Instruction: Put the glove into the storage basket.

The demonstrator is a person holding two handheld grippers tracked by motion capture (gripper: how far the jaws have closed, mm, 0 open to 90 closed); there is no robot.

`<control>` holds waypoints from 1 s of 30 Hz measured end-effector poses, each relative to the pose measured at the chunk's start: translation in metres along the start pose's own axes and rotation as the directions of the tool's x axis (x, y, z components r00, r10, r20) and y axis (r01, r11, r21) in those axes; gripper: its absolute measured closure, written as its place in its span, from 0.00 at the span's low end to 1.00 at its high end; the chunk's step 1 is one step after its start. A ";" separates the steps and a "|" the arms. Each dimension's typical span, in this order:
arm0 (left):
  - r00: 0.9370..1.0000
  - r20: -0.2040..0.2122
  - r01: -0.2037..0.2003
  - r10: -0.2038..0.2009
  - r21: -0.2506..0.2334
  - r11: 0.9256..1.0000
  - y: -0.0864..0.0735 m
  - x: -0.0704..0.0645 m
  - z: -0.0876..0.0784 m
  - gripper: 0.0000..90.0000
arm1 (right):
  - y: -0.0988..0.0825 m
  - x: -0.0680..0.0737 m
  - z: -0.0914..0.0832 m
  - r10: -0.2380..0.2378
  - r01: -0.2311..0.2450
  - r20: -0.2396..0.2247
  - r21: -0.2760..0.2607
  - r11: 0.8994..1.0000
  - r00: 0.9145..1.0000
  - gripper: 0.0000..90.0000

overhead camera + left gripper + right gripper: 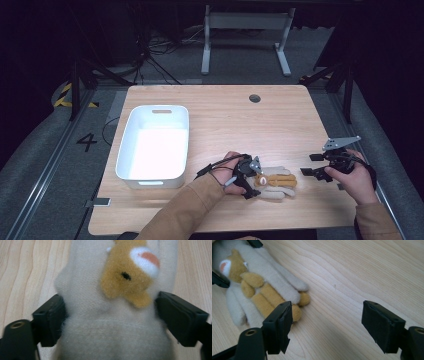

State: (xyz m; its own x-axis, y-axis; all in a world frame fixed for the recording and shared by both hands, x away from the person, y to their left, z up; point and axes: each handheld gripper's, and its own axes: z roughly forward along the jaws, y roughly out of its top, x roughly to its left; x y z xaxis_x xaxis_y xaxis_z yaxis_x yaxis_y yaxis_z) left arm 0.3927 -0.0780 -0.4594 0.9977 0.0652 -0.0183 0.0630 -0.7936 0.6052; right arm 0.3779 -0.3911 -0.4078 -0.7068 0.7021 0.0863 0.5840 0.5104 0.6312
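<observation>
A cream knitted glove (276, 181) with an orange-brown animal face lies flat near the table's front edge. My left gripper (254, 181) is down at the glove's cuff end. In the left gripper view it (110, 317) stands open, one jaw on each side of the glove (95, 322), both brushing the fluffy fabric. My right gripper (310, 165) hovers open just right of the glove's fingertips. In the right gripper view it (327, 320) has bare wood between its jaws, and the glove (262, 287) lies beyond the left jaw.
A white plastic bin (152, 107) stands on the left half of the wooden table (240, 125). A round cable hole (254, 98) sits near the far edge. Another table's legs and several cables lie on the floor beyond.
</observation>
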 end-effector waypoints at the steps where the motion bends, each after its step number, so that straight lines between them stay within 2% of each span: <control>1: 1.000 -0.005 -0.002 0.002 0.002 1.000 0.001 0.000 0.000 0.18 | 0.000 0.000 0.000 -0.001 0.001 0.001 -0.006 1.000 1.000 0.28; 7: 0.999 -0.023 0.042 -0.041 0.037 0.998 0.008 -0.003 -0.003 0.39 | 0.001 0.000 -0.001 -0.003 0.003 0.007 -0.011 1.000 1.000 0.28; 11: 0.998 -0.034 0.060 -0.059 0.029 0.998 0.009 -0.006 -0.004 0.53 | 0.001 0.001 -0.001 -0.002 0.003 0.005 -0.008 1.000 1.000 0.28; 14: 0.998 -0.029 0.063 -0.062 0.023 0.998 0.009 -0.006 -0.005 0.67 | 0.000 0.001 -0.001 -0.003 0.003 0.005 -0.007 1.000 1.000 0.28; 15: 0.997 -0.020 0.077 -0.077 0.027 0.997 0.009 -0.007 -0.005 0.71 | 0.001 0.001 -0.001 -0.001 0.001 0.006 -0.008 1.000 1.000 0.28; 17: 0.996 -0.022 0.085 -0.085 0.033 0.996 0.009 -0.009 -0.006 0.76 | 0.001 0.002 -0.001 -0.001 0.001 0.006 -0.009 1.000 1.000 0.28; 23: 0.994 -0.009 0.110 -0.109 0.037 0.993 0.010 -0.009 -0.006 0.81 | 0.001 0.001 -0.001 -0.004 0.004 0.006 -0.012 1.000 1.000 0.28; 26: 0.990 0.008 0.143 -0.143 0.042 0.989 0.011 -0.007 -0.007 0.83 | 0.000 0.000 -0.002 0.003 -0.003 0.008 -0.014 1.000 1.000 0.28; 30: 0.988 0.016 0.154 -0.155 0.040 0.987 0.011 -0.004 -0.009 0.83 | 0.000 -0.001 -0.003 0.004 -0.003 0.011 -0.020 1.000 1.000 0.28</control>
State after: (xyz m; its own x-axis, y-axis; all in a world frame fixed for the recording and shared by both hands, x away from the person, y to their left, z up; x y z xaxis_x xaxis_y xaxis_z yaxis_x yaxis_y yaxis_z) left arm 0.3887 -0.0814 -0.4462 0.9762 0.1779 -0.1243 0.2170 -0.7975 0.5630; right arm 0.3775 -0.3936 -0.4058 -0.7002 0.7095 0.0797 0.5783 0.4981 0.6461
